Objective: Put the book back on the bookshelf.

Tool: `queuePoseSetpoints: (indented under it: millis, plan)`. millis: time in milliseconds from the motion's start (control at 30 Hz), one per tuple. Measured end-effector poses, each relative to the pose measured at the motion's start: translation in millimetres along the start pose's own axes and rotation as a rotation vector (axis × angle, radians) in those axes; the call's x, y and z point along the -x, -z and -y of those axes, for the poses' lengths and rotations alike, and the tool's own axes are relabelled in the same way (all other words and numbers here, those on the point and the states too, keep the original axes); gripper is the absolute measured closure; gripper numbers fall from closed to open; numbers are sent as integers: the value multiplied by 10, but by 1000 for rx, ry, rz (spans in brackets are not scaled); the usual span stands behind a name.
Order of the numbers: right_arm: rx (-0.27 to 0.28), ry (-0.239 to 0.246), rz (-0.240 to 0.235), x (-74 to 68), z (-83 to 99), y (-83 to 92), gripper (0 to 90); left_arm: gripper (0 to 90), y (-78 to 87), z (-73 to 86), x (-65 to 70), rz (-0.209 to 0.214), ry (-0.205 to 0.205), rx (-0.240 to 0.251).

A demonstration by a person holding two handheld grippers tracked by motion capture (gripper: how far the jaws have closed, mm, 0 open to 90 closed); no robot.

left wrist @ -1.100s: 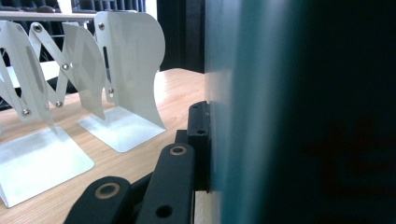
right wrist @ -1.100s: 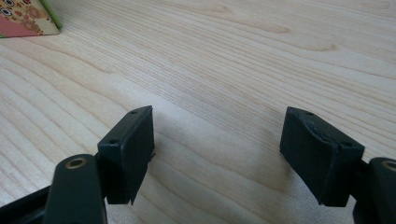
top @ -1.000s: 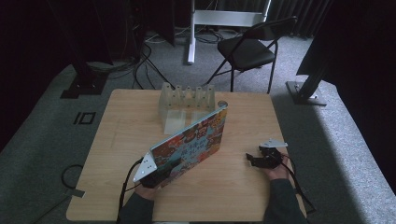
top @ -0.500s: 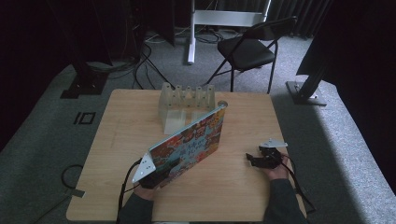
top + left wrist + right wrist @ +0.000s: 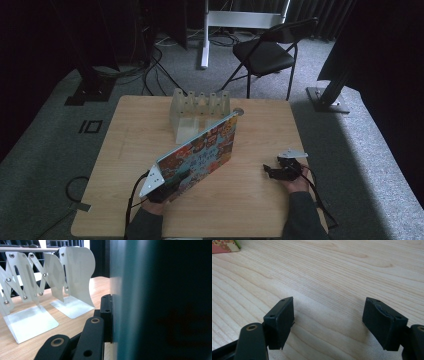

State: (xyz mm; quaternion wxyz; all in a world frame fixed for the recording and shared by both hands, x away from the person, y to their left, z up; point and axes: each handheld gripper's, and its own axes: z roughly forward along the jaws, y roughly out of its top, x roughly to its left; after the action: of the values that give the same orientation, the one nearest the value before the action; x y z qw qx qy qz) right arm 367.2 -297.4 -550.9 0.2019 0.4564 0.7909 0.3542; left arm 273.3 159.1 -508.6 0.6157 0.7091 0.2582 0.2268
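White rack (image 5: 197,111) just behind the tongs-held book (image 5: 200,152), chair (image 5: 267,52) beyond the table (image 5: 260,200).

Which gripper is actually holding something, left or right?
The left gripper: its fingers are clamped on the colourful picture book, standing on edge on the wooden table. The right gripper rests open on bare wood, nothing between its fingers.

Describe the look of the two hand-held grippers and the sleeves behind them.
Both are black with square padded jaws on hinged links with brass-coloured pins. The left hand-held gripper and right hand-held gripper each carry a grey three-cornered plate and trail a black cable. The sleeves are dark.
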Motion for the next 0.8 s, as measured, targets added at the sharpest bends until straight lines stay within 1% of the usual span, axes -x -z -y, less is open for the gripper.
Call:
queuePoseSetpoints:
  millis: [367,633,800]
  plan:
    - [-1,1,-1,-1,0,0,247,805,31,2,-20,-20,3,-1]
    - [-1,2,-1,-1,0,-1,245,804,53,-2,-32,-32,-3,-5]
    - [-1,2,-1,-2,0,0,244,804,67,-9,-44,-38,4,-7]
